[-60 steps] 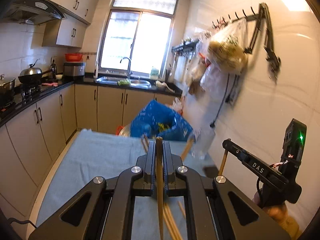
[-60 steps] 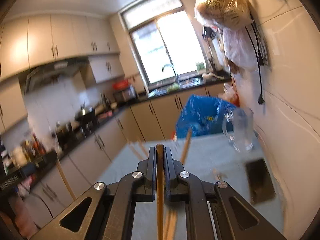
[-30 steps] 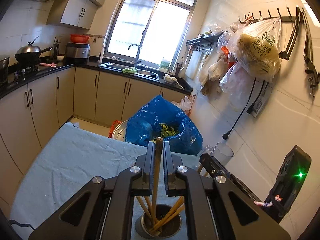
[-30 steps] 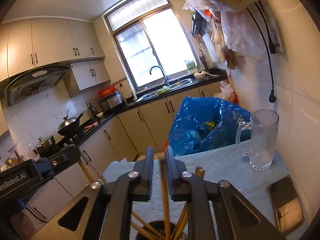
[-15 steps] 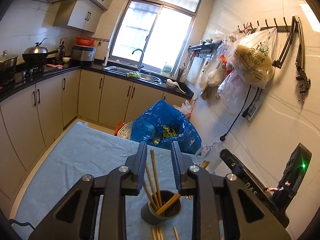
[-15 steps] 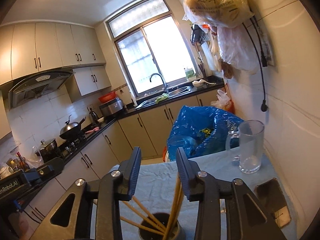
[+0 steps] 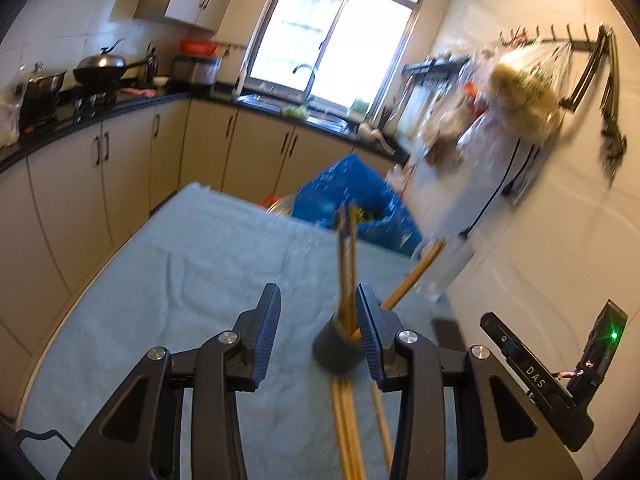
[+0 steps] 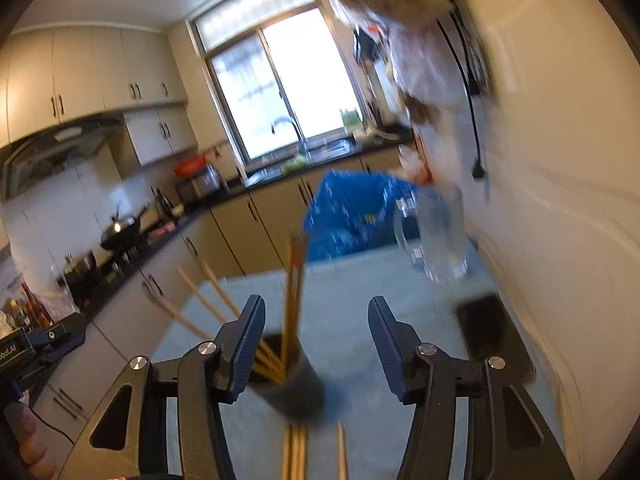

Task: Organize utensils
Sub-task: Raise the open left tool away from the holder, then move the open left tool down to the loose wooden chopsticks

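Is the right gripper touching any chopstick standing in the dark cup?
Apart. In the right wrist view, the right gripper is open, and the upright chopsticks in the dark cup stand clear of both fingers.

Window [image 7: 332, 36] glare, daylit; motion blur throughout; fisheye edges warped.

From my remote seat I saw tan wooden chopsticks [image 7: 346, 264] in a dark grey holder [image 7: 335, 350], on a pale blue-grey cloth [image 7: 192, 280]. The bag [image 7: 352, 196] behind was bright blue with small white marks. My gripper pads [image 8: 250, 344] were navy, ribbed, on black frames.
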Action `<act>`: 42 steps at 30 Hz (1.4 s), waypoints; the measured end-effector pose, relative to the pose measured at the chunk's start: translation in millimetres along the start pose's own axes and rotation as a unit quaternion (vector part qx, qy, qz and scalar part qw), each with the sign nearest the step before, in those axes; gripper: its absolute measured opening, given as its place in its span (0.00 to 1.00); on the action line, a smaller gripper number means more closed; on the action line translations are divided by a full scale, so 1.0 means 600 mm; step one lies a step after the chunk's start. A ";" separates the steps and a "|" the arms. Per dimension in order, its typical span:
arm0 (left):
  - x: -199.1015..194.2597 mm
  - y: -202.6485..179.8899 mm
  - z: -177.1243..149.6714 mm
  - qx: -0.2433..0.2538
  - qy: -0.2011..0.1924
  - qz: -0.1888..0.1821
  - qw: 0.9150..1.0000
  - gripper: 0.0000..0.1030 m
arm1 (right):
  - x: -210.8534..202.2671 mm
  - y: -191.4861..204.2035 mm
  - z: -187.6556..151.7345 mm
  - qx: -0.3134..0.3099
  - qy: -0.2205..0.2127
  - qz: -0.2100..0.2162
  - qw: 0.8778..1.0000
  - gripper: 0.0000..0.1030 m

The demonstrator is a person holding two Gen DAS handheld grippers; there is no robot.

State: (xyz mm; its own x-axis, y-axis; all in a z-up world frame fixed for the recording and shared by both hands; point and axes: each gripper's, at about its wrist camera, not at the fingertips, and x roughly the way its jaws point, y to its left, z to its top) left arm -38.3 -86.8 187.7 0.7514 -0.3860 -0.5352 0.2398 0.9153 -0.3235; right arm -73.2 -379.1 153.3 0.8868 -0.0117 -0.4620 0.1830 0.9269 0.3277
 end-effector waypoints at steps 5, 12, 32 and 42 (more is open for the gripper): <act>0.005 0.014 -0.066 0.031 0.009 0.070 0.997 0.40 | 0.008 -0.024 -0.074 -0.007 0.061 -0.007 0.998 0.57; 0.003 0.026 -0.120 0.052 0.024 0.118 0.991 0.44 | 0.009 -0.049 -0.140 -0.002 0.102 -0.017 0.995 0.58; 0.037 0.030 -0.148 0.071 0.063 0.129 0.987 0.56 | 0.036 -0.051 -0.179 0.003 0.144 -0.031 0.989 0.59; 0.123 -0.012 -0.194 0.110 0.140 0.078 0.981 0.56 | 0.073 -0.038 -0.200 -0.046 0.165 -0.032 0.985 0.59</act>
State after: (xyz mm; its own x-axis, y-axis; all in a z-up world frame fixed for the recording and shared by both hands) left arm -56.0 -135.3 59.6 0.5990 -0.2284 -0.7675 0.2855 0.9564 -0.0619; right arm -89.6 -355.7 26.8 0.6853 0.0382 -0.7272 0.1806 0.9585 0.2206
